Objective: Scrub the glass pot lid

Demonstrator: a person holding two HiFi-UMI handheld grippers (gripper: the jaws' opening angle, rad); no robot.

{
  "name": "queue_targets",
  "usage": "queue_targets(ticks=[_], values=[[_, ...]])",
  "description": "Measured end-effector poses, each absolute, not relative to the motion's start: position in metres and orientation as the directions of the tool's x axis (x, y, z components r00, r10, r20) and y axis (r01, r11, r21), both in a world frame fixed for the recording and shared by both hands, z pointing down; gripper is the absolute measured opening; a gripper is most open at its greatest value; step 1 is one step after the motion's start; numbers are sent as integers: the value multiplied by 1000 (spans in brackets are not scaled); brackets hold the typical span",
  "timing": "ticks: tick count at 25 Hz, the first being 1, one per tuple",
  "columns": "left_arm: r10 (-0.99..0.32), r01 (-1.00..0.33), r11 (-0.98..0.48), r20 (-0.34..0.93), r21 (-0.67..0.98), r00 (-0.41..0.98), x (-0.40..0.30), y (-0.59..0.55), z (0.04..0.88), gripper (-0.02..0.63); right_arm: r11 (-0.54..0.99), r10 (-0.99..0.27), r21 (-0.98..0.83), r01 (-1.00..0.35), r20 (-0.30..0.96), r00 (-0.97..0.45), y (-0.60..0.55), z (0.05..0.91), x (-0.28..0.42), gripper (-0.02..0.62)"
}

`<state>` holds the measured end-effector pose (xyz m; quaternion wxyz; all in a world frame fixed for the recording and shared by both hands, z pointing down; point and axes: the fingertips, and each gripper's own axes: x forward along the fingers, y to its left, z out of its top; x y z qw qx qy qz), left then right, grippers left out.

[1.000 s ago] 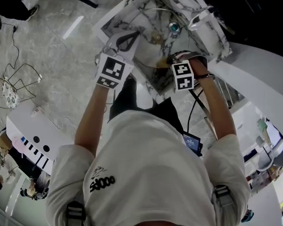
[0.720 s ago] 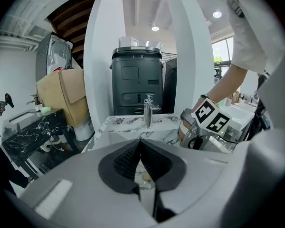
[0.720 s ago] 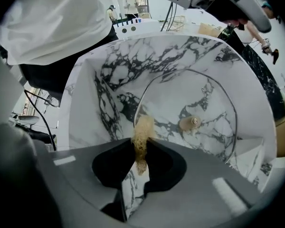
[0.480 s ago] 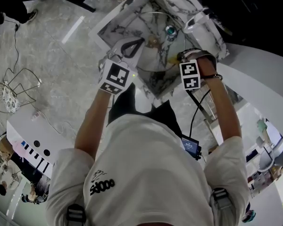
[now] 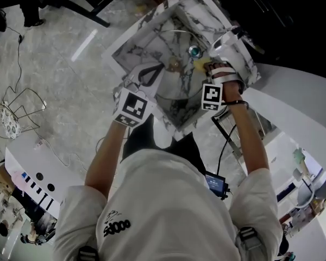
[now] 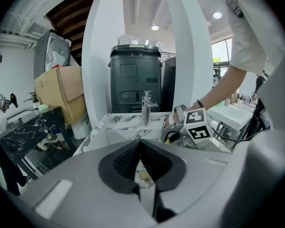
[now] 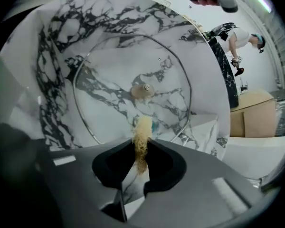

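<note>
**Lid** [image 7: 111, 87]: glass, round, inside the sink [image 5: 131, 41]. It is held up on edge, not flat on the sink floor as far as we can judge. Knob [image 7: 142, 90] sits at centre. It's a disc, so no long axis to note.

**L gripper** [image 6: 141, 156]: jaws shut tight on the lid's rim at the sink's front-left side. A thin glass edge runs between them in the left gripper view. We rate this the holding hand.

**R gripper** [image 7: 141, 151]: jaws clamped on a yellow scourer [image 7: 143, 129], tip sticking out fwd. It sits over the sink's tap [image 5: 228, 32] side.

**Key relation:** the lid's face lies straight ahead of the R gripper, approx. square-on, w/ the knob just beyond the scourer's tip. We can't confirm scourer-to-glass contact from any view. The R gripper is the one nearer the glass face; L is on the rim only.

**Judgement:** scrub step in hand. The next move prob. needs R pressed fwd onto the glass, w/ L bracing vs. that push. Risk: the rim slipping in the L jaws if wet.
</note>
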<state>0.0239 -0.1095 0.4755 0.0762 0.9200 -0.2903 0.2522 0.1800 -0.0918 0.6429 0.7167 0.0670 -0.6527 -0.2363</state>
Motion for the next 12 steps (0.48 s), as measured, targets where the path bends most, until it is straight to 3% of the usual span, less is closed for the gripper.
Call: queue_targets(ticks=[12], values=[[-514, -603, -797, 490, 30, 704, 25, -119, 478, 11, 826, -558, 548, 131, 828, 61, -139, 657, 154, 54]])
